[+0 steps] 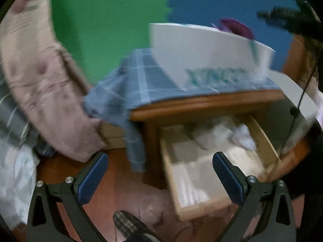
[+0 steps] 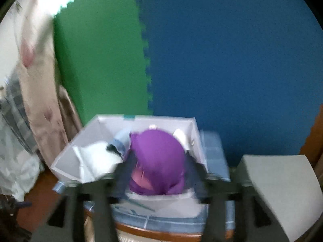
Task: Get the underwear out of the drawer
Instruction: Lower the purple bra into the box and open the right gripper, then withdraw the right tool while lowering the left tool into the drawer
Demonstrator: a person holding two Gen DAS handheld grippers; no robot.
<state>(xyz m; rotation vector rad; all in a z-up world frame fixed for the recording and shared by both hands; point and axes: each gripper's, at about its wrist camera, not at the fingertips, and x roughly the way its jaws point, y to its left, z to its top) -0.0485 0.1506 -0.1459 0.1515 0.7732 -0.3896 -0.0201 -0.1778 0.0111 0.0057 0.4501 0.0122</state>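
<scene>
A purple piece of underwear point(image 2: 157, 157) bulges up inside a white cardboard box point(image 2: 88, 141) on top of the nightstand. My right gripper point(image 2: 158, 173), blurred, reaches into that box with its fingers standing wide on either side of the purple cloth, open and not pressing it. In the left wrist view the same box point(image 1: 201, 50) shows the purple underwear point(image 1: 238, 27) over its rim, with the right gripper point(image 1: 282, 18) above it. Below, the wooden drawer point(image 1: 201, 207) is pulled out, with pale folded clothes point(image 1: 212, 141) inside. My left gripper point(image 1: 160, 171) hangs open above the drawer's left side, empty.
A blue plaid cloth point(image 1: 141, 80) covers the nightstand top point(image 1: 201, 102) and hangs down its left side. Pink floral fabric point(image 1: 40, 80) is at the left. Green and blue foam mats line the wall. A grey-white box point(image 2: 282, 181) stands right of the nightstand. A plaid slipper point(image 1: 129, 223) is on the wooden floor.
</scene>
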